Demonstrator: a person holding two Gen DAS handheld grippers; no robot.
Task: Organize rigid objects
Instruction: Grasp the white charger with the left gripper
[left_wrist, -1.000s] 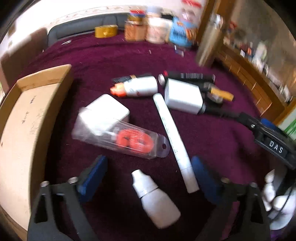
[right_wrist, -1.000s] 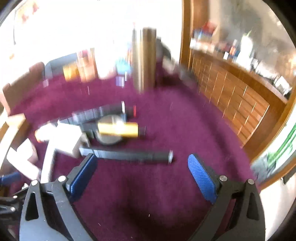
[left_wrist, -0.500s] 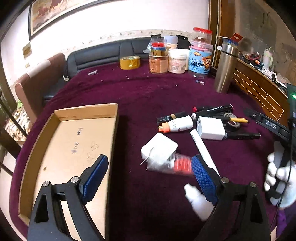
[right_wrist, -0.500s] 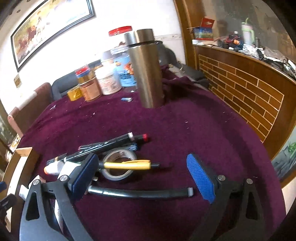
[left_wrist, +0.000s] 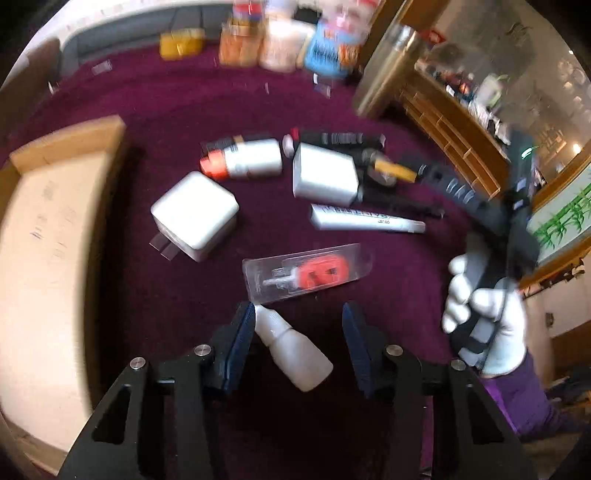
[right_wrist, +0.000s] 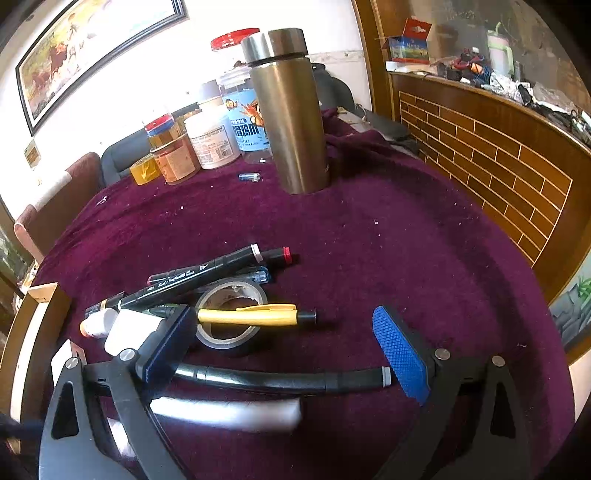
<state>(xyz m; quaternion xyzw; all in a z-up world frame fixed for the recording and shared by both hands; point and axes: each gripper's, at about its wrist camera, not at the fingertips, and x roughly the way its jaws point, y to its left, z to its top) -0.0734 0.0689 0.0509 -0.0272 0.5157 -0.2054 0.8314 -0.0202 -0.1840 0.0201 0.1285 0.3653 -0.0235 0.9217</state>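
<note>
My left gripper (left_wrist: 299, 345) is open, its jaws on either side of a small white dropper bottle (left_wrist: 295, 350) lying on the purple cloth; the bottle's tip touches the left pad. Ahead lie a clear tube with an orange part (left_wrist: 306, 275), a white marker (left_wrist: 365, 220), two white chargers (left_wrist: 195, 216) (left_wrist: 325, 180) and a white bottle with an orange cap (left_wrist: 245, 162). The cardboard tray (left_wrist: 40, 236) is at the left. My right gripper (right_wrist: 284, 350) is open above a black pen (right_wrist: 280, 378), near a yellow pen (right_wrist: 255, 315) on a tape roll (right_wrist: 231, 317).
A steel flask (right_wrist: 291, 114) stands behind the pens, with jars (right_wrist: 212, 136) and a yellow tape roll (right_wrist: 142, 170) at the table's far edge. A black marker (right_wrist: 207, 275) lies by the tape. A wooden counter (right_wrist: 498, 155) runs along the right.
My left gripper has dropped down and narrowed around the white dropper bottle. The white marker has swung to lie crosswise. My right gripper has barely moved.
</note>
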